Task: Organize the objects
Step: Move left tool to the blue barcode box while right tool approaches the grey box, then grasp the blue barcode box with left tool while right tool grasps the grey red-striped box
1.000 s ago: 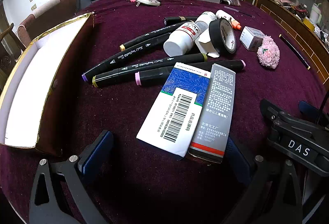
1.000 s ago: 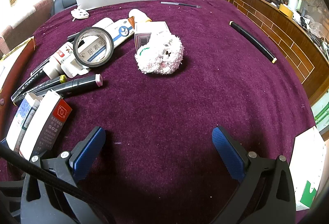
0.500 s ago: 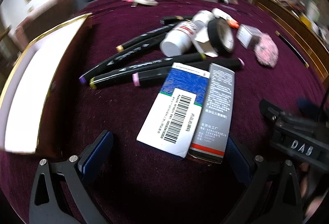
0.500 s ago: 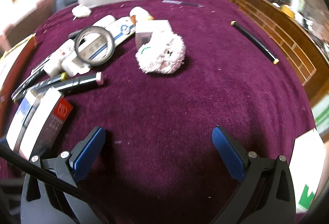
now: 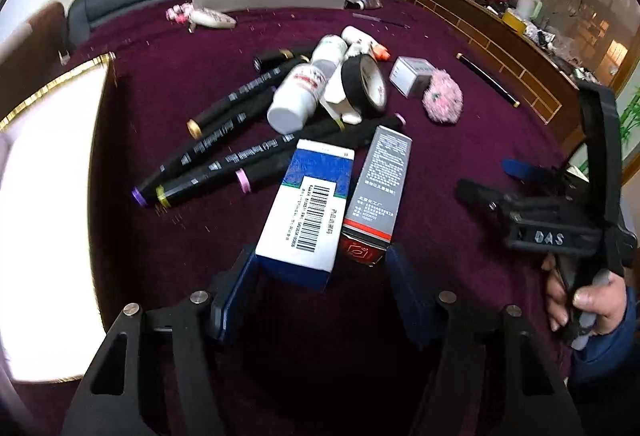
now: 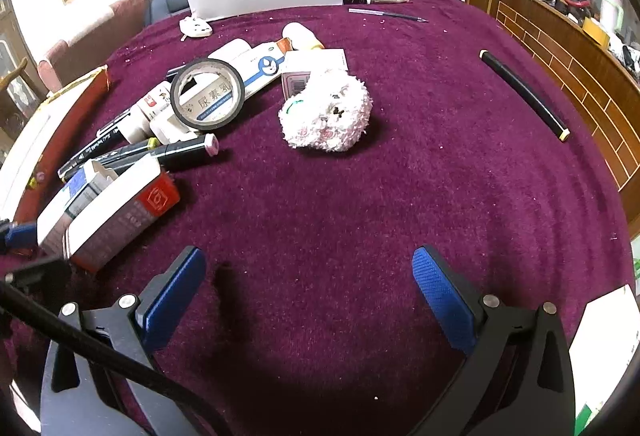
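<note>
Closing on two cartons at once: L gripper (image 5: pixel 320 276) jaws have just been narrowing, and the blue-and-white barcode carton (image 5: pixel 308 203) plus the grey-and-red carton (image 5: pixel 378 191) sit side by side betw the pads. Left pad is against the barcode carton's near corner, right pad at the grey carton's red end. Looks clamped on the pair, though contact on the right side is partly hidden.

R gripper (image 6: pixel 308 300) jaws wide apart, nothing betw them, hanging over bare purple tablecloth (image 6: pixel 400 195).

Key relation: both cartons' long axes run away from the L gripper, roughly along its pointing line, so it grips them across their short width at the near ends. In the R wrist view their near ends appear tilted up off the cloth.

Far ends lie over the black marker pens (image 5: pixel 224 151). Judgement: dragging could snag the pens; lift first.

Red box with white lining (image 5: pixel 48 195) is to the L gripper's left, likely drop spot. L hand is the nearer one. Black tape roll (image 5: pixel 364 85), white bottle (image 5: pixel 300 95), pink fluffy toy (image 5: pixel 442 101) lie beyond.
</note>
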{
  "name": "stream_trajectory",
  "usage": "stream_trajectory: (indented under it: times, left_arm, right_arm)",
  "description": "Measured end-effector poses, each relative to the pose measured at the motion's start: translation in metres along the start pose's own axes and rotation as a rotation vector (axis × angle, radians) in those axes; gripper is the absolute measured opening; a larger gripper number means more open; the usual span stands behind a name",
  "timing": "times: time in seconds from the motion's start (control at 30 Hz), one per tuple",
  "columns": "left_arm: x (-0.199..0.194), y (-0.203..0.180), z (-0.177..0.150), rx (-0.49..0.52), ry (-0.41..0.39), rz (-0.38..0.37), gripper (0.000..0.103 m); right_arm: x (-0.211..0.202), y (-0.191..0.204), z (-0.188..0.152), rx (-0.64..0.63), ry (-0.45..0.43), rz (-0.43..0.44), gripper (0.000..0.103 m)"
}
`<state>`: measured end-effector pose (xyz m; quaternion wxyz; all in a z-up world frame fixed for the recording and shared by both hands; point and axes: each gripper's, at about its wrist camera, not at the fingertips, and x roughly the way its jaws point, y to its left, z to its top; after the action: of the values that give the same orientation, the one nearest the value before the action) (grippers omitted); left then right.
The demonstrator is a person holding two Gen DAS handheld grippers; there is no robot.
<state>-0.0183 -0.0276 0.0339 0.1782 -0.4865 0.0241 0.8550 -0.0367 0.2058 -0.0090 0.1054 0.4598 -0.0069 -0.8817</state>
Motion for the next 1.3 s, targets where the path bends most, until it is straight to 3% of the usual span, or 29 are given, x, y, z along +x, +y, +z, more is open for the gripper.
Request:
stream_trajectory:
  times: [0.47,0.57,0.63,0.67,0.7,0.93,1.1,1.3]
  left_arm:
    - [0.011,-0.002,0.019,0.077,0.054,0.021,0.058]
    - [0.019,0.002,0.027,0.053,0.065,-0.01,0.058]
    - [0.022,0.002,0.032,0.053,0.061,-0.028,0.049]
    - [0.024,0.002,0.033,0.045,0.064,-0.033,0.03]
    - [0.027,0.0,0.033,0.046,0.086,-0.03,0.03]
    - [0.035,-0.006,0.019,0.089,0.123,-0.002,0.029]
    - [0.037,-0.01,0.019,0.091,0.085,0.037,0.029]
    - [0.004,-0.002,-0.018,0.04,0.053,-0.028,0.029]
  right_arm:
    - [-0.004,0.0,-0.004,0.006,-0.01,0.013,0.103]
    - [-0.004,0.0,-0.005,0.009,-0.013,0.017,0.103]
    - [-0.005,-0.001,-0.005,0.011,-0.014,0.02,0.103]
    - [-0.005,-0.001,-0.005,0.012,-0.014,0.02,0.103]
    - [-0.004,-0.001,-0.005,0.011,-0.014,0.019,0.103]
    - [-0.004,-0.001,-0.005,0.013,-0.016,0.021,0.103]
    - [-0.004,-0.001,-0.005,0.011,-0.016,0.019,0.103]
    - [-0.008,-0.009,-0.006,0.058,-0.032,0.071,0.103]
